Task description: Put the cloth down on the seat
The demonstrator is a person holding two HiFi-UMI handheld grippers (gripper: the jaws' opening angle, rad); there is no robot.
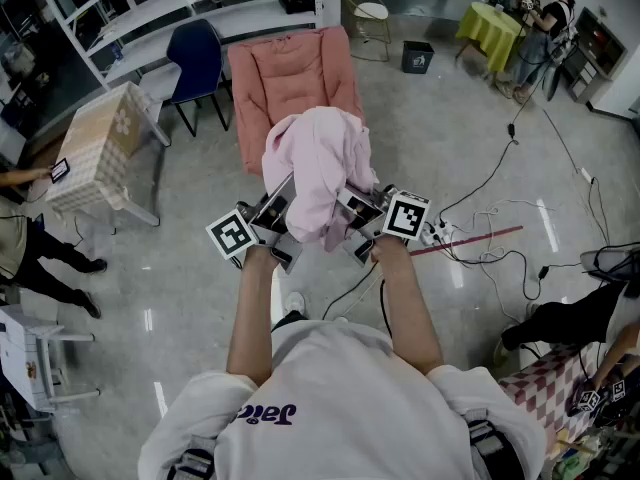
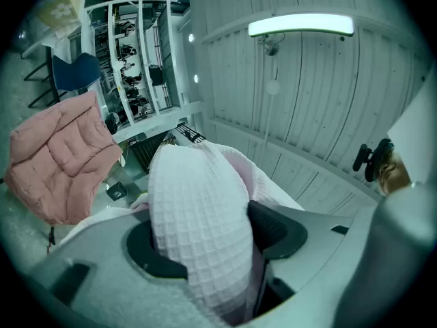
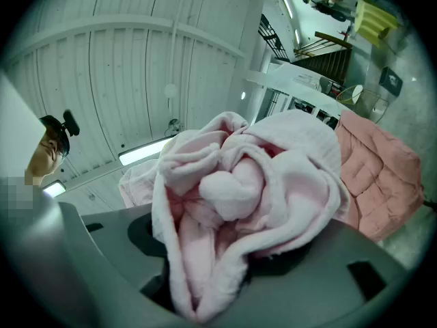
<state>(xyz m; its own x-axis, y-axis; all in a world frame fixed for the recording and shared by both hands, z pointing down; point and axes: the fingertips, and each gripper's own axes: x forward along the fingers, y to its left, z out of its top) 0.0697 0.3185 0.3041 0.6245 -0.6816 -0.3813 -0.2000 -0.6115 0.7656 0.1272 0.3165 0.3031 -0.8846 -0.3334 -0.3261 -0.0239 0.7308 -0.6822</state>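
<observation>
Shiny floor (image 1: 180, 298) — pink seat (image 1: 290, 78), blue chair (image 1: 198, 53) & cables (image 1: 490, 258) on it.

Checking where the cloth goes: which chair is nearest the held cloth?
The pink padded chair, directly beyond the cloth; the blue chair stands off to its left, the wire chair farther back.

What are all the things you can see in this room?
cloth: one, pale pink, held up in front of the seat
seat: one, salmon pink, padded, on the floor beyond the cloth
chair: one, dark blue, left of the seat
table: one, beige checked cover, far left
shelves: one unit, white, behind the chair
bin: one, black, right of the seat
cables: several, black and white, on the floor at right
shirt: one, white, on the person
left gripper: one, grey, shut on the cloth
right gripper: one, grey, shut on the cloth
</observation>
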